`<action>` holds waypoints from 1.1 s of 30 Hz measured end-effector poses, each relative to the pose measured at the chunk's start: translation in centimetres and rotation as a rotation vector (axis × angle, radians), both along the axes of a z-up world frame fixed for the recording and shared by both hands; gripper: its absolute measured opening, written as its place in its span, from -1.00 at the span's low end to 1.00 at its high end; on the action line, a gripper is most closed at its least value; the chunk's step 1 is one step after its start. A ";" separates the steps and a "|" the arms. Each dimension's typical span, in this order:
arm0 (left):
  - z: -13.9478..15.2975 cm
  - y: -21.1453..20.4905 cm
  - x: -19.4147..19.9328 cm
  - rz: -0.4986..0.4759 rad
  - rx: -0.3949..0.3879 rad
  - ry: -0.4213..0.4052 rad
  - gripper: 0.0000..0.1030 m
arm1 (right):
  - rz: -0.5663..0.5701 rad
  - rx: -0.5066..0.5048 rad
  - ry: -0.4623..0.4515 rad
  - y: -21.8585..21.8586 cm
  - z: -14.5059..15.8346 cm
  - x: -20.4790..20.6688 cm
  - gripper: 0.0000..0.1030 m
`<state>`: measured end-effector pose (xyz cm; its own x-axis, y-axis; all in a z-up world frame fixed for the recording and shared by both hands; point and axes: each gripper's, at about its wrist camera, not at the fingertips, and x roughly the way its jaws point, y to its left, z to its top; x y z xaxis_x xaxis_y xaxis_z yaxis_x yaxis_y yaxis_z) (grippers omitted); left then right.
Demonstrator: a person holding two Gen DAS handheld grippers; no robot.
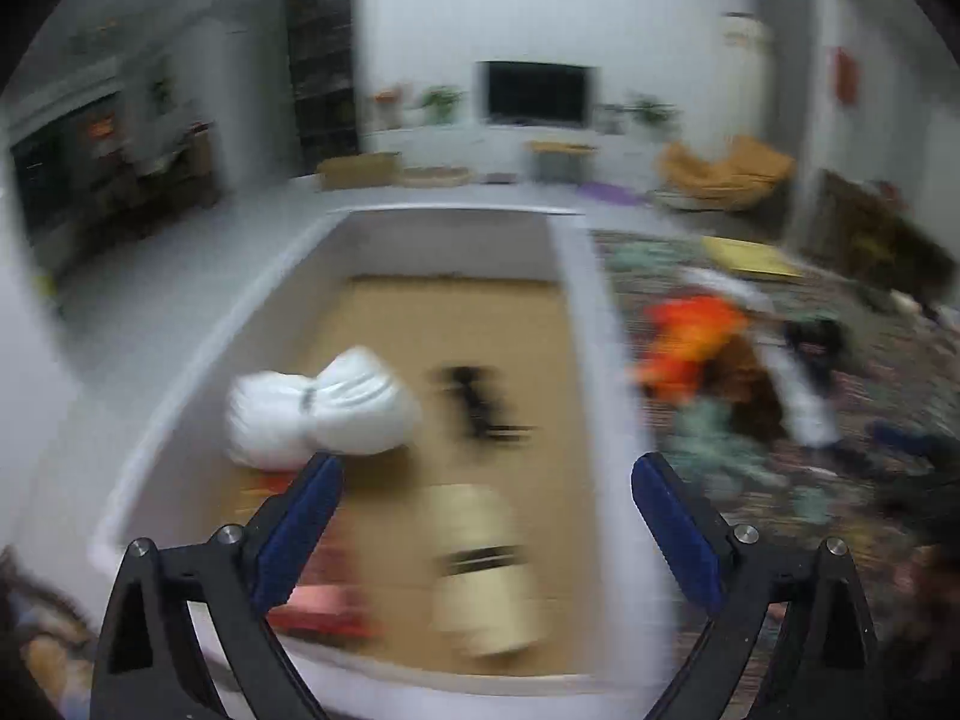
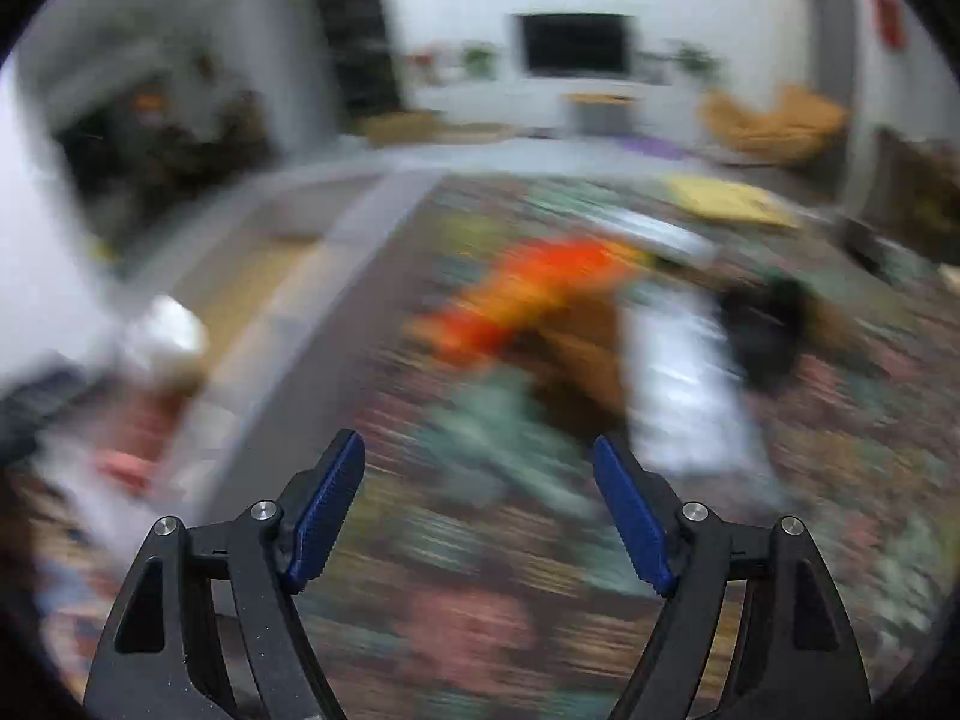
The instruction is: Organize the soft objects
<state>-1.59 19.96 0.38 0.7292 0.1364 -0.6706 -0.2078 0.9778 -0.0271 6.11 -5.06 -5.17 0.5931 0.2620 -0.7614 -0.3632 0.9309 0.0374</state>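
Left wrist view: the left tongs [image 1: 486, 471] stand wide apart with nothing between them, above a white-walled box with a tan cardboard floor [image 1: 573, 324]. A white bundled soft cloth item [image 1: 321, 405] already lies inside it, along with a small black object [image 1: 480, 402], a cream cylindrical item with a dark band [image 1: 483, 570] and something red and pink [image 1: 324, 594] near the close wall; blur hides what these are. To the right of the box, on a multicoloured patterned rug [image 1: 750, 480], an orange-and-red soft item [image 1: 690, 342], a brown one [image 1: 747, 387] and a white one [image 1: 801, 396] lie in a heap, still unsorted. So the job looks partly done, several pieces binned and a pile left.

Right wrist view: the right tongs [image 2: 480, 468] are likewise spread and empty, hanging over the rug with the same heap just ahead. The box [image 2: 354, 222] sits off to the left.

No brand, label or writing is legible in either view; motion blur smears everything.
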 end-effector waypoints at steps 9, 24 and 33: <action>-8.5 -19.0 6.3 -0.374 -0.060 0.198 0.99 | -0.350 -0.046 0.069 -12.7 -5.9 1.7 0.57; -14.7 -18.8 13.5 -0.264 0.002 0.219 1.00 | -0.404 -0.033 0.035 -16.8 -7.3 5.1 0.65; -15.0 -18.3 13.8 -0.259 -0.002 0.216 1.00 | -0.393 -0.031 0.046 -16.6 -7.4 5.2 0.74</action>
<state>12.23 1.65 -14.64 0.5806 -0.0361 -0.8134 0.0460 0.9989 -0.0115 11.35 -21.68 -12.59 0.6089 -0.0018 -0.7932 0.0222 0.9996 0.0148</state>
